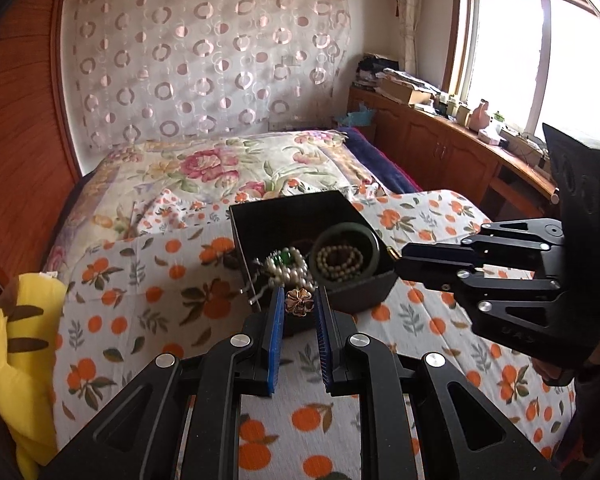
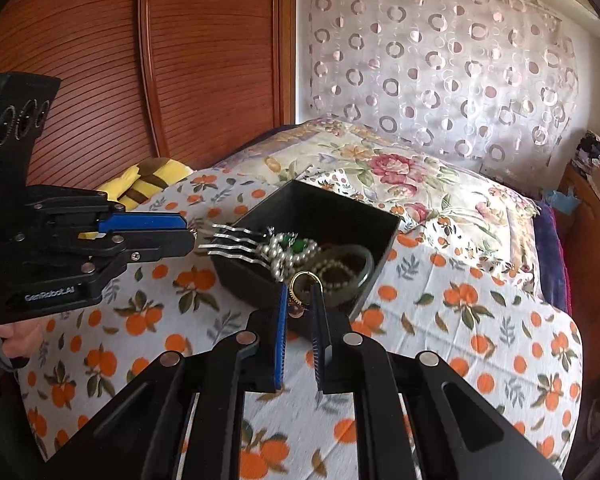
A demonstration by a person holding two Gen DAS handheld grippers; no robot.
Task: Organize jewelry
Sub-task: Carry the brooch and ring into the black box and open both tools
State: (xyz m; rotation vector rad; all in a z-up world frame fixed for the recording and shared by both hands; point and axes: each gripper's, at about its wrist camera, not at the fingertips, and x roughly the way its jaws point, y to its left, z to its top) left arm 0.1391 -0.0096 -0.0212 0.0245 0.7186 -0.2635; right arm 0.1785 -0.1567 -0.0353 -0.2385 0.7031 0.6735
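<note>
On the bed (image 1: 440, 320), above the black box (image 1: 292, 212), left gripper (image 1: 298, 300) jaws clamp a gold flower brooch (image 1: 299, 301). Right gripper (image 2: 302, 300) jaws clamp a gold ring (image 2: 303, 286). Both look light, stiff and slippery, best pinched across the metal.

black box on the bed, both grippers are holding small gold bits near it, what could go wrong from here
1. The gold ring is pinched only at the very tips of the right gripper; it could slip and get lost on the busy orange-print sheet.
2. The pearl comb pokes its prongs over the black box rim toward the left gripper, which holds a gold flower piece; a snag might drag the comb out.
</note>
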